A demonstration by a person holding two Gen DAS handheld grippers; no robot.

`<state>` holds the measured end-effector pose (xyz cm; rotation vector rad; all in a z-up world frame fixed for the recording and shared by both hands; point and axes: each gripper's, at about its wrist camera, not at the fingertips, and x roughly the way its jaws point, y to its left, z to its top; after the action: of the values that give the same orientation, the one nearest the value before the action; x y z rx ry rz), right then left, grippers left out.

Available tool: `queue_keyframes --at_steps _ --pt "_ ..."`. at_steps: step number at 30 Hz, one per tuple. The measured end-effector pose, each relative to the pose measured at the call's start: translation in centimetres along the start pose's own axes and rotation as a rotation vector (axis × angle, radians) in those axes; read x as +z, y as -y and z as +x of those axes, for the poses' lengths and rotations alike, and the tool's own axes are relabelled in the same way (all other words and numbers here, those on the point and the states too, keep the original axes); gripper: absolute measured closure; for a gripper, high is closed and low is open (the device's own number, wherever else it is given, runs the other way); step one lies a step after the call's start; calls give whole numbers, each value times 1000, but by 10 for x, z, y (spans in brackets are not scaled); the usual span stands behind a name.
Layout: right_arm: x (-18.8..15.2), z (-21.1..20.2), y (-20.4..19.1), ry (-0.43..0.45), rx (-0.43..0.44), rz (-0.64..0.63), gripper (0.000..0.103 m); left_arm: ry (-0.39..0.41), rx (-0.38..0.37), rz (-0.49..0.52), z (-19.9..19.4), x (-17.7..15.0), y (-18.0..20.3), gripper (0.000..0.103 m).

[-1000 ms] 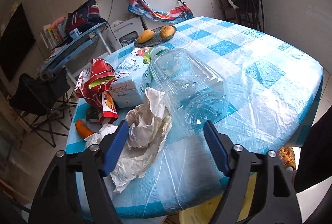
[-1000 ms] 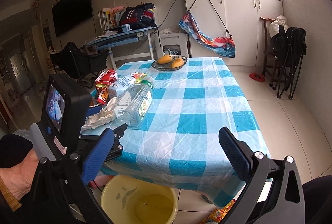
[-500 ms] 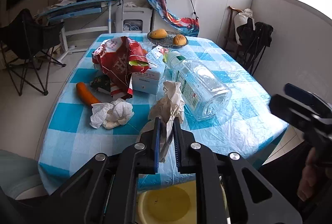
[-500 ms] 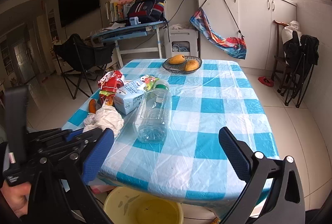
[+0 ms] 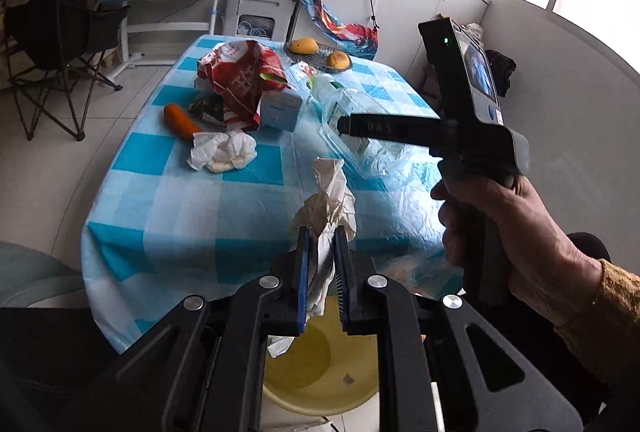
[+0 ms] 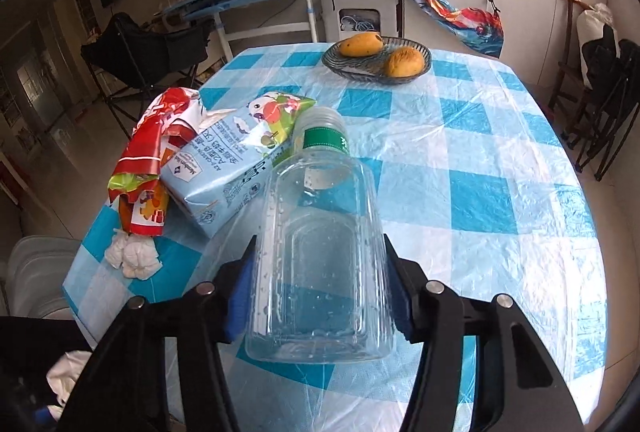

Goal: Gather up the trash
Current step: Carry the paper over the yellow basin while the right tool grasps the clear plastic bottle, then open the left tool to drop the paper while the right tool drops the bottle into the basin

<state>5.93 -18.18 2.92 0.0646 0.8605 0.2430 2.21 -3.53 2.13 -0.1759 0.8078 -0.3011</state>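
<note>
My left gripper [image 5: 320,264] is shut on a crumpled white paper [image 5: 328,200], held past the table's near edge above a yellow bucket [image 5: 320,372]. A clear plastic bottle [image 6: 324,192] with a green band at its neck lies on its side on the checkered table [image 6: 480,192]. My right gripper [image 6: 318,256] straddles its base, jaws closing, and both blue pads [image 6: 240,296] touch its side walls. In the left wrist view a hand [image 5: 500,224] holds that gripper over the bottle [image 5: 360,152].
Left of the bottle lie a blue milk carton [image 6: 236,160], a red snack wrapper [image 6: 148,160], a white tissue wad [image 6: 134,256] and an orange piece [image 5: 180,120]. A bowl [image 6: 352,70] with two mangoes stands at the far end. A folding chair and a desk stand beyond the table.
My left gripper shut on the white paper and pulled it back off the table, over the bucket. My right gripper moved in to the bottle and its jaws narrowed onto it.
</note>
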Motion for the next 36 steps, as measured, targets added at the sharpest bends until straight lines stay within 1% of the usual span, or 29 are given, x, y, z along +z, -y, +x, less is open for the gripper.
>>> queue_keyframes --at_steps 3,7,9,12,15,17,18,19,21,22,23,25,26,28,30,31,32,33,36 --pt "-10 -18 10 1 53 63 48 -40 -20 16 2 -10 8 92" --pt "-43 -61 21 3 141 111 48 -89 -26 27 1 -24 14 92" --pt "-62 -80 25 -16 185 124 48 -110 -25 14 -1 -30 12 92" --pt "-96 -110 20 -65 249 97 48 -138 -5 -4 -3 -39 8 92" --pt "-126 -128 6 -141 290 24 48 -185 9 -47 0 -46 1 91" --pt "-142 -129 -2 -193 307 -15 48 -208 6 -82 2 -48 -4 87" --pt "-148 -127 -8 -220 302 -46 48 -207 8 -89 2 -49 -5 87" --pt "-152 -122 -14 -248 288 -78 48 -203 13 -90 2 -50 -5 84" --pt "-159 -107 -20 -300 290 -101 48 -202 16 -96 2 -51 -4 75" --pt "-161 -96 -25 -326 281 -116 48 -199 22 -101 1 -52 -4 66" --pt "-164 -86 -29 -352 268 -138 48 -193 32 -105 0 -54 -4 62" --pt "-165 -66 -39 -390 235 -179 48 -186 42 -112 -2 -54 -6 60" --pt "-164 -64 -44 -383 215 -196 47 -180 44 -119 -4 -54 -7 58" --pt "-155 -71 -49 -323 225 -204 45 -156 52 -123 -8 -53 -8 53" --pt "-141 -87 -48 -215 230 -208 30 -124 63 -120 -13 -52 -7 47" --pt "-134 -95 -47 -156 209 -226 29 -97 71 -129 -16 -51 -7 44" --pt "-128 -102 -45 -102 187 -245 28 -74 78 -140 -20 -49 -9 34" --pt "-118 -108 -41 -52 178 -238 24 -56 87 -137 -22 -48 -9 31" --pt "-85 -115 -17 58 160 -154 21 -12 119 -108 -28 -45 -5 25"
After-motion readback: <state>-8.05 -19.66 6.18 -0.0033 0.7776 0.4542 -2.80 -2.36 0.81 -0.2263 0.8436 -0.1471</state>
